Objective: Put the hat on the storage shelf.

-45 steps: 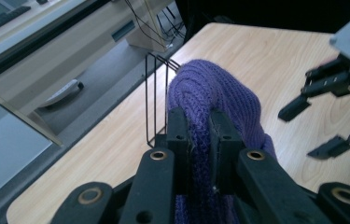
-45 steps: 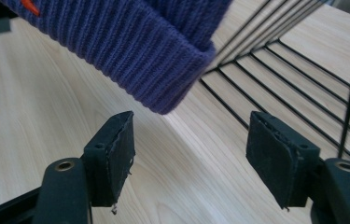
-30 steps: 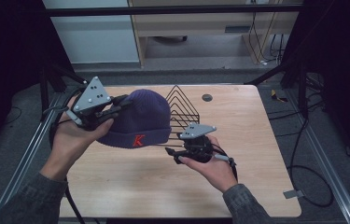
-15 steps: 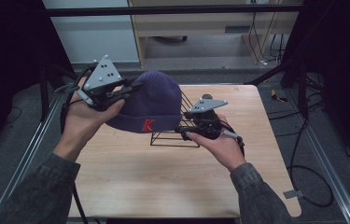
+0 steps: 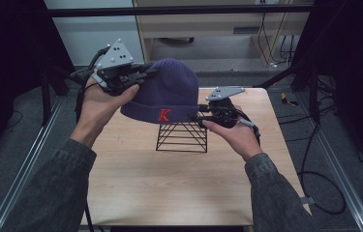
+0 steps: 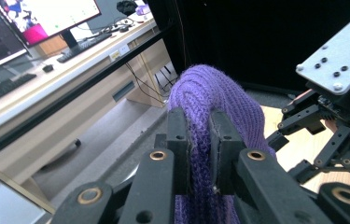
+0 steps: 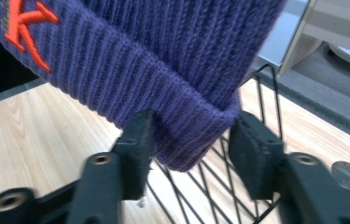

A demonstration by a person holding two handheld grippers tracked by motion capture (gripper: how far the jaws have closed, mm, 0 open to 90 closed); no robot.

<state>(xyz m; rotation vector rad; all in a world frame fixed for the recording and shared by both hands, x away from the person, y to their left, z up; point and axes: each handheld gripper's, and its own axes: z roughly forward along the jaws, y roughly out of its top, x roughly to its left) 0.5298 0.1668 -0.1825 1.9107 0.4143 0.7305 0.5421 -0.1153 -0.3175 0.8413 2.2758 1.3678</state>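
Orange "K" [image 5: 163, 115] on purple beanie [image 5: 169, 92], above black wire stand [image 5: 181, 137].

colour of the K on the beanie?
Orange-red K on the purple beanie's cuff; shows best in the right gripper view.

Left tongs [image 5: 143, 76] clamped, raised; right tongs [image 5: 194, 116] part-open, jaws just closing, lower.

Purple beanie [image 5: 164, 92] now higher and farther back than a second ago; it hangs above the black wire rack [image 5: 181, 137], no longer left of it and in front. Left gripper [image 5: 143, 75] has risen with it. Right gripper [image 5: 199, 113] has come up from low in front of the rack to the beanie's cuff; its jaws have just been closing, cuff edge between them.
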